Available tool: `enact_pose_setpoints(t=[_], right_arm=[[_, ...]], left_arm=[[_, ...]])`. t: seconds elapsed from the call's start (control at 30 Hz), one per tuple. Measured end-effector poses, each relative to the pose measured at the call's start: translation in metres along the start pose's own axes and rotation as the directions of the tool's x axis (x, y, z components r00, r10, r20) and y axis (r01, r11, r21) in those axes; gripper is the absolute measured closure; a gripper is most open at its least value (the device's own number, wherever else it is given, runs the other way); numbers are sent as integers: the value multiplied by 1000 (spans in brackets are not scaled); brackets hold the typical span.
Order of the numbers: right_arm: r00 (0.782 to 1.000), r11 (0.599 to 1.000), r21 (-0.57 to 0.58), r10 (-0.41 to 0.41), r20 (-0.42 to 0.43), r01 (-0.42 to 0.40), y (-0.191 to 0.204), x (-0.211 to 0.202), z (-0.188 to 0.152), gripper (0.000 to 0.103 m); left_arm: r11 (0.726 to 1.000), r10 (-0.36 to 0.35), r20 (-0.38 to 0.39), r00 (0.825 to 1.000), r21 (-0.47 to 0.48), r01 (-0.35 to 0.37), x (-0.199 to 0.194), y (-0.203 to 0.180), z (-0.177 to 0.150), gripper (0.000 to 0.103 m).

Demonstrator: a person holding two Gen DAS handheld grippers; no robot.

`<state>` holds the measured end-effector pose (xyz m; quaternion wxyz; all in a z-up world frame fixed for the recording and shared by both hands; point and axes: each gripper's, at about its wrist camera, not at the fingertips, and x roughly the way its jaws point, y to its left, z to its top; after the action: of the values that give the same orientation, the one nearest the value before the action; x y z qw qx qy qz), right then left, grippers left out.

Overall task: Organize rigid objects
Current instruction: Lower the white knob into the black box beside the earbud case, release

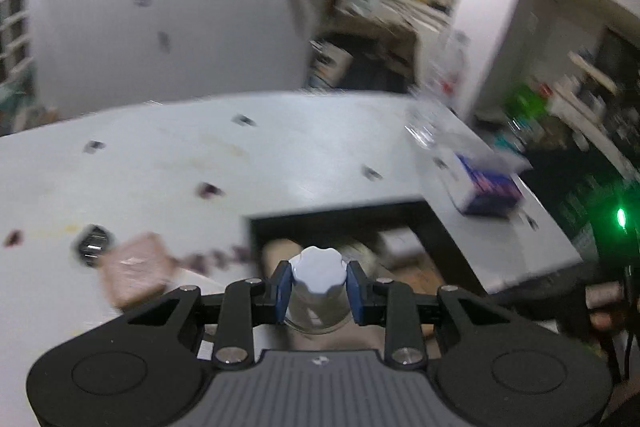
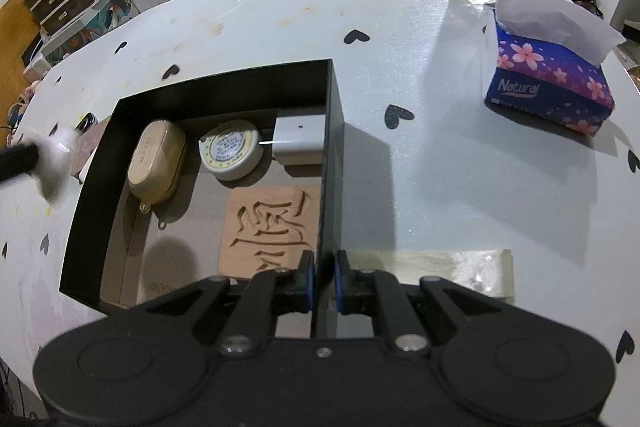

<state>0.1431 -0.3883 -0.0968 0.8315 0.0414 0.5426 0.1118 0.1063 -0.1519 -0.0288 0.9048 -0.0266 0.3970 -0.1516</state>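
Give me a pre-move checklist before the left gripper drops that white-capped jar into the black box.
1. Left gripper gripping the jar: ok, pads clamp the white cap.
2. Right gripper steadying the black box: ok, closed on its right wall.
3. Free floor in the box: ok, bare patch at front left, beside the wooden carved tile.
4. Contents clear of that patch: ok, beige case, round tape measure and white block sit at the back.
5. Jar over the box: cannot tell, left view is blurred.
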Motion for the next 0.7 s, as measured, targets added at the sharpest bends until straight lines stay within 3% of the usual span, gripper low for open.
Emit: enact_pose_setpoints(t=[0.37, 0.7], right_arm=[[1000, 1000, 2, 2, -1, -2, 0, 1, 0, 93], [1000, 1000, 6, 8, -2, -8, -2, 0, 1, 93]], left_arm=[[998, 6, -130, 992, 60, 2, 69, -21, -2, 72], [995, 40, -173, 984, 93, -25, 97, -24, -7, 72]])
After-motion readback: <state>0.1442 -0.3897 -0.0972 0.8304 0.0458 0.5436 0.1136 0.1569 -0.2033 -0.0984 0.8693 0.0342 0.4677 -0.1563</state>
